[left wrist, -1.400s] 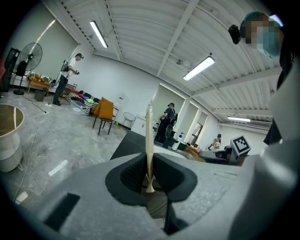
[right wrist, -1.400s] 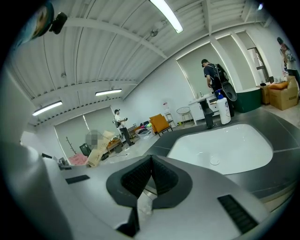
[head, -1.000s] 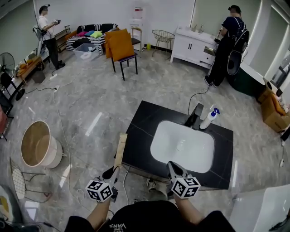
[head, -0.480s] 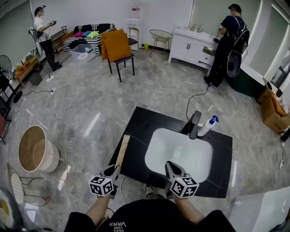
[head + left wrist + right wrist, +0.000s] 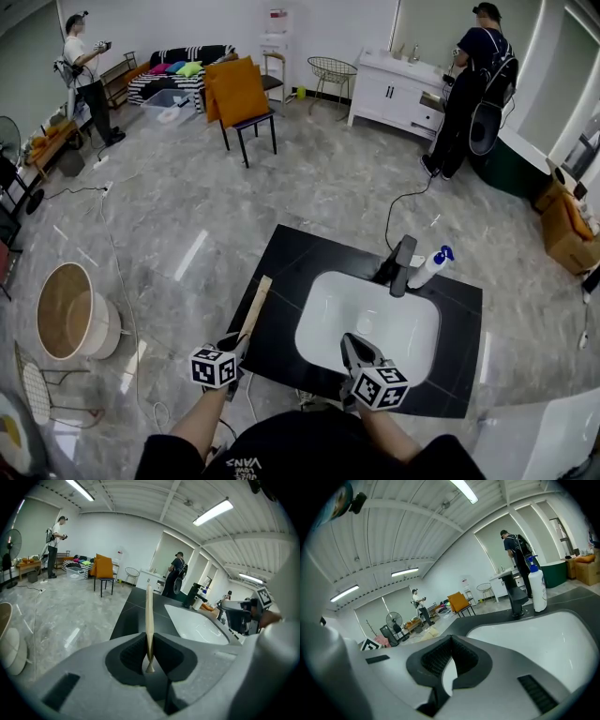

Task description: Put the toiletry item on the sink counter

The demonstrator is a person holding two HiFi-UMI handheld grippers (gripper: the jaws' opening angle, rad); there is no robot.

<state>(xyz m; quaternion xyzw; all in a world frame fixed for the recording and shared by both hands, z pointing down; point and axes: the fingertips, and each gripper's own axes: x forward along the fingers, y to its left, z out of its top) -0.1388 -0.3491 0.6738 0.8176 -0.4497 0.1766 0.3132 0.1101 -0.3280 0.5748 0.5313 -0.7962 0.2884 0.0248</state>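
The toiletry item (image 5: 256,307) is a long, thin, flat beige piece. My left gripper (image 5: 233,346) is shut on its near end, and the item points forward along the left edge of the black sink counter (image 5: 291,251). In the left gripper view the item (image 5: 149,620) stands edge-on between the pads of that gripper (image 5: 149,657). My right gripper (image 5: 350,344) hovers at the near rim of the white basin (image 5: 375,319), shut with nothing in it. In its own view the right gripper (image 5: 450,641) faces the basin (image 5: 534,634).
A black faucet (image 5: 402,263) and a white spray bottle with a blue top (image 5: 432,266) stand behind the basin. On the floor at the left are a round wooden tub (image 5: 67,312) and a wire chair (image 5: 36,380). Cables cross the floor. Two people stand far off.
My left gripper has moved forward and a little right with the item, whose tip now lies over the counter's left edge. The right gripper has barely moved.
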